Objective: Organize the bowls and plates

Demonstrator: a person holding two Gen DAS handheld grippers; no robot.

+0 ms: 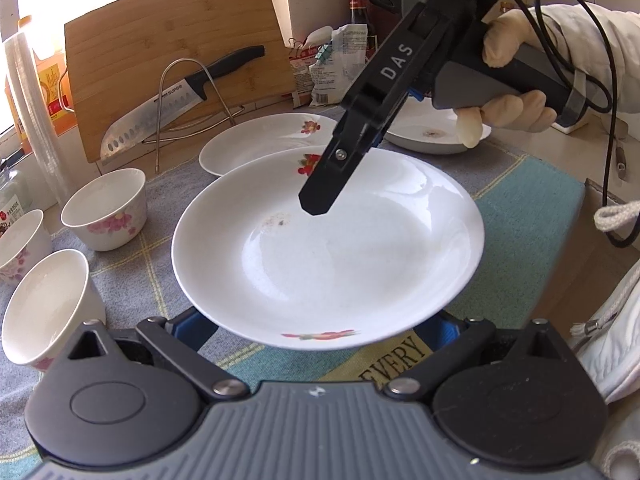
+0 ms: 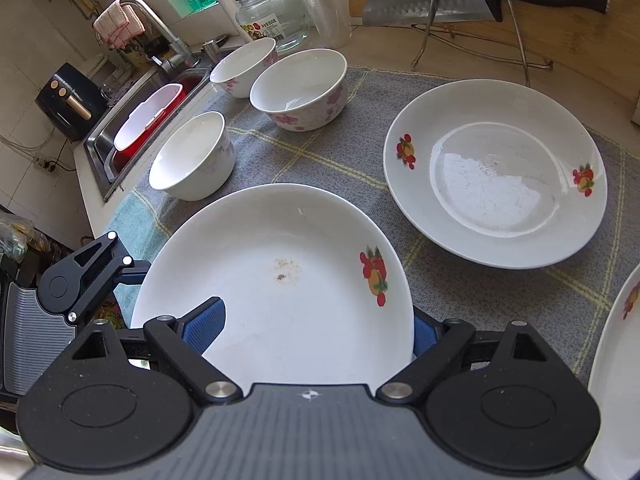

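A white plate [image 1: 328, 264] with red fruit prints hangs clear of the checked cloth [image 1: 528, 200], carried by both grippers. My left gripper [image 1: 322, 326] clamps the plate's near rim between its blue pads. From the upper right, my right gripper reaches over the far rim, its upper finger [image 1: 320, 188] inside the dish. In the right wrist view the same plate [image 2: 280, 280] fills the right gripper [image 2: 314, 330]: the left pad [image 2: 206, 328] lies on the inner face, and the right pad [image 2: 424, 336] sits behind the rim. The left gripper's linkage [image 2: 80, 276] shows at the plate's left edge.
A second plate [image 2: 496, 176] and a third plate [image 2: 616, 360] lie on the cloth. Three floral bowls [image 2: 300, 88] [image 2: 244, 64] [image 2: 192, 156] stand toward the sink [image 2: 132, 128]. Behind stand a wire rack [image 1: 192, 100], a knife [image 1: 172, 108] and a cutting board [image 1: 160, 32].
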